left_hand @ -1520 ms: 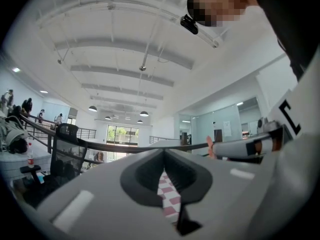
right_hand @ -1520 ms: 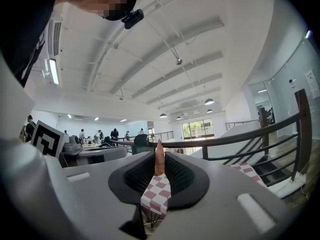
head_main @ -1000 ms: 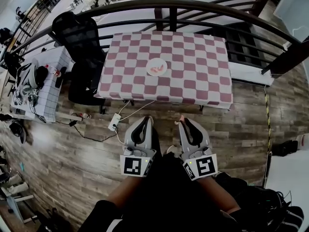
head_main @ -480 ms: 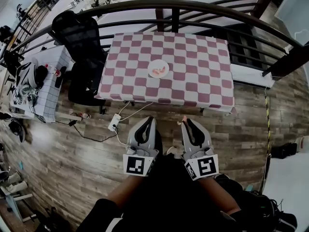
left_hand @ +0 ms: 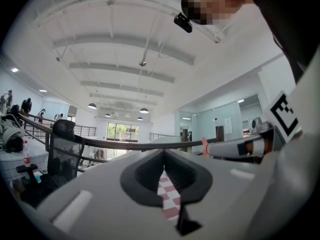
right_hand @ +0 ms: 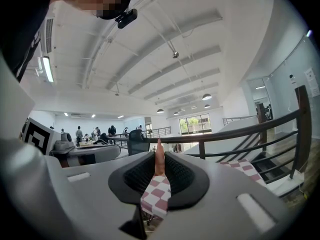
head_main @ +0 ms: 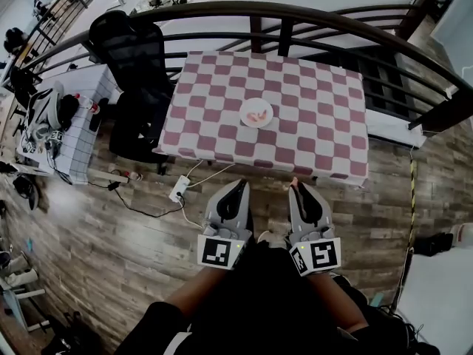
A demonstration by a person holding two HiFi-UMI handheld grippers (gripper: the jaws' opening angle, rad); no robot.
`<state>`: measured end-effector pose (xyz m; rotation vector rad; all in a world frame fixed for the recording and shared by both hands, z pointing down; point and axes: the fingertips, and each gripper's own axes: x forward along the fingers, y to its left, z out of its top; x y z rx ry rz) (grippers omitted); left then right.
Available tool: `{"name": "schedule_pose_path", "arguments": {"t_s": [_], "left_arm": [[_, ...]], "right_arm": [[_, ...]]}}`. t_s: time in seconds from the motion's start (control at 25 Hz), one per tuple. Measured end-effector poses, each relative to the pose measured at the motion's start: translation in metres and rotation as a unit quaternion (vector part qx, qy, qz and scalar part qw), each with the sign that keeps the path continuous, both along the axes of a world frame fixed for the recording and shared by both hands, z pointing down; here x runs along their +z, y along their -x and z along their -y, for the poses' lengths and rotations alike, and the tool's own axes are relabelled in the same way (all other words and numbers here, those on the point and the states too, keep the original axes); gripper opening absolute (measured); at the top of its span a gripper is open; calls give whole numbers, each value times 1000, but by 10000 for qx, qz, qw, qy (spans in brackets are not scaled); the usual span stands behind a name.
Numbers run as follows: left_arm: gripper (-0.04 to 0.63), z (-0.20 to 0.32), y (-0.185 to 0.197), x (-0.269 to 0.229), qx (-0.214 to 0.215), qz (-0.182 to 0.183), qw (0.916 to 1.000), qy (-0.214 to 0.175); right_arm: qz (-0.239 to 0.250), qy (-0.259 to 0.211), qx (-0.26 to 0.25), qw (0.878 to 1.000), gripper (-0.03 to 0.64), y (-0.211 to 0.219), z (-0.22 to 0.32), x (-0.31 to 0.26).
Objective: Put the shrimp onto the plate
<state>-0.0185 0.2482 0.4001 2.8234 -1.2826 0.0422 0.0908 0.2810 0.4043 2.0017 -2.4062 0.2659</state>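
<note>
Pink-and-white checked cloth covers the table (head_main: 310, 117), which stands past a strip of wood floor (head_main: 111, 220). The left gripper (head_main: 240, 183) and right gripper (head_main: 297, 186) are held side by side, pointing at the table's near edge.
- Left: jaw tips together, nothing between them.
- Right: jaws a little apart, clamped on the shrimp (right_hand: 159, 160), which stands upright at the tips.
- White plate (head_main: 256, 103): mid-table, well apart from both grippers, pink pieces (head_main: 258, 115) on it.

Versus one second ago, the table edge sits nearer the jaw tips, and the grip is unchanged.
</note>
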Motion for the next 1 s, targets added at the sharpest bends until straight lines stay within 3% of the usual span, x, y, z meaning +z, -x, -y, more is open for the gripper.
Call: {"name": "schedule_pose_path", "arguments": {"t_s": [0.28,1.0], "left_arm": [[8,52,8,7,14,-115,9998,134],[8,235,20,7,259,-254,9990,265]], "right_arm": [[-18,65,33,10000,58,9,47,5],[-71,388,115,9992,58,28,237,6]]}}
